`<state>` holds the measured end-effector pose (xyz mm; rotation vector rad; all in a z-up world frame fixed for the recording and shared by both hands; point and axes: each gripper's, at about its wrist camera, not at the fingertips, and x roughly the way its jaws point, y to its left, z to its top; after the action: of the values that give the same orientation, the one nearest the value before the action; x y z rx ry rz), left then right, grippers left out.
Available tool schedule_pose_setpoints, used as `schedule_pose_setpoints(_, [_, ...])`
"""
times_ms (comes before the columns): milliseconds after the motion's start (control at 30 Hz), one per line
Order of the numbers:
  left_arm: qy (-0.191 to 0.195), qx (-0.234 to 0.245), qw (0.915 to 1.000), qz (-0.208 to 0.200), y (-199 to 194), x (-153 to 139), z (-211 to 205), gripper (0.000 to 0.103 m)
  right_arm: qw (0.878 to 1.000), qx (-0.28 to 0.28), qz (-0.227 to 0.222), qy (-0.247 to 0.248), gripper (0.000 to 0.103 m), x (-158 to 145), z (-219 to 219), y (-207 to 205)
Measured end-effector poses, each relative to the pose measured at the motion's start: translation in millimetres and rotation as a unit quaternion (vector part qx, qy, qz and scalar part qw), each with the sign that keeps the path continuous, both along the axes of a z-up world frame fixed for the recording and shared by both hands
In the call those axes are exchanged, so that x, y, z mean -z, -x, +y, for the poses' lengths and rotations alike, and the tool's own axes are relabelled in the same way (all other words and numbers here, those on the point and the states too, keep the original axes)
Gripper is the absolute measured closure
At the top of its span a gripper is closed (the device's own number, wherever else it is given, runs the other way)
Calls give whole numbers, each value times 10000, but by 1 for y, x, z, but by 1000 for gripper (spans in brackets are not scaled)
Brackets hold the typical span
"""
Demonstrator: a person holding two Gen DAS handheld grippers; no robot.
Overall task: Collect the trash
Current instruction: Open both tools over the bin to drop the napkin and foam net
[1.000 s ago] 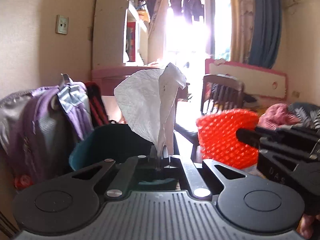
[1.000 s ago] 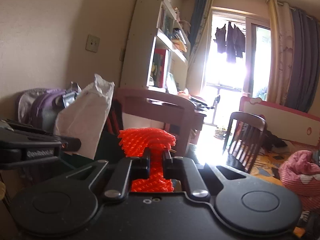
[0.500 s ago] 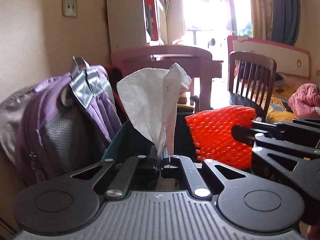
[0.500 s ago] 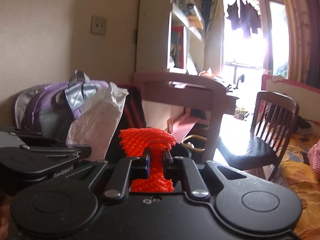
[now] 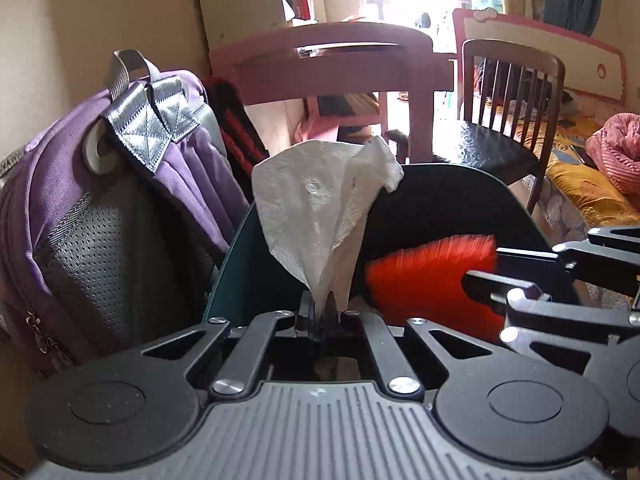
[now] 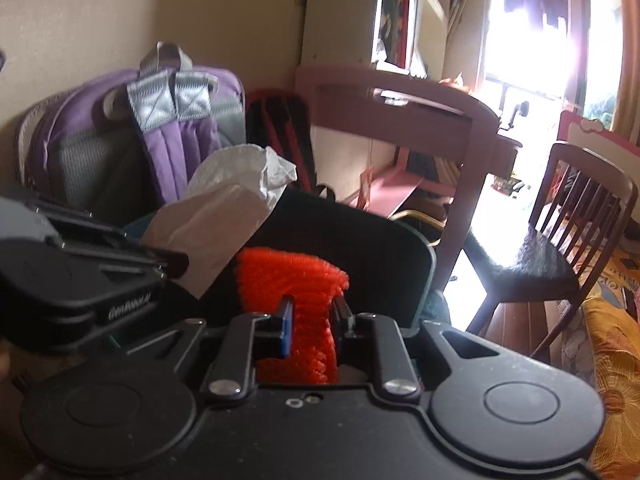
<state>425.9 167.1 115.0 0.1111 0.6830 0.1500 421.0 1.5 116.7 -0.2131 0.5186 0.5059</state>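
Two pieces of trash, two grippers, one bin.

Left gripper [image 5: 319, 312]: jaws pinched tight on the lower corner of a crumpled white paper tissue [image 5: 320, 216], the rest fanning upward, held by a corner probably so that it falls clear once let go. Hangs over the near rim of a dark teal plastic bin with a black interior [image 5: 228, 264], so any release likely lands inside.

Right gripper [image 6: 311, 316]: jaws narrow, with a bright orange-red foam mesh sleeve [image 6: 292, 280] between them. Whether the fingers [image 6: 286, 326] press it firmly or have begun to let go, cannot tell: the sleeve shows motion blur in the left wrist view. Positioned beside the tissue, over the same bin opening, presumably for a joint drop.

Task judged near its end for these two items; neither yet inside.

Count of bystanders: one purple fabric backpack with grey straps [image 5: 120, 184] leaning against the wall just beside the bin, one dark wooden slat-back chair [image 5: 504, 120], one pink wooden desk [image 5: 332, 60]. No further loose trash visible.
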Motion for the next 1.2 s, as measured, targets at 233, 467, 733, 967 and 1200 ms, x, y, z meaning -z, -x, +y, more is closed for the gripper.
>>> schedule_pose_setpoints(233, [-104,128,9990,409,-7,14,-6,99,9999,53,79,128,66,2,1,0])
schedule_pose_setpoints(467, [75,95,9992,393,-2,13,-6,90,9998,138,40,105,50,0,-8,5])
schedule_pose_setpoints(733, [250,49,9993,286,9,3,-7,76,9998,150,-115,63,44,-10,-14,19])
schedule_pose_setpoints(967, [379,-29,9993,37,24,-6,-9,38,9995,215,-228,-80,42,-23,-29,33])
schedule_pose_setpoints(1200, [367,-11,9991,-225,46,-14,-19,29,9984,166,-289,-460,39,-36,-48,51])
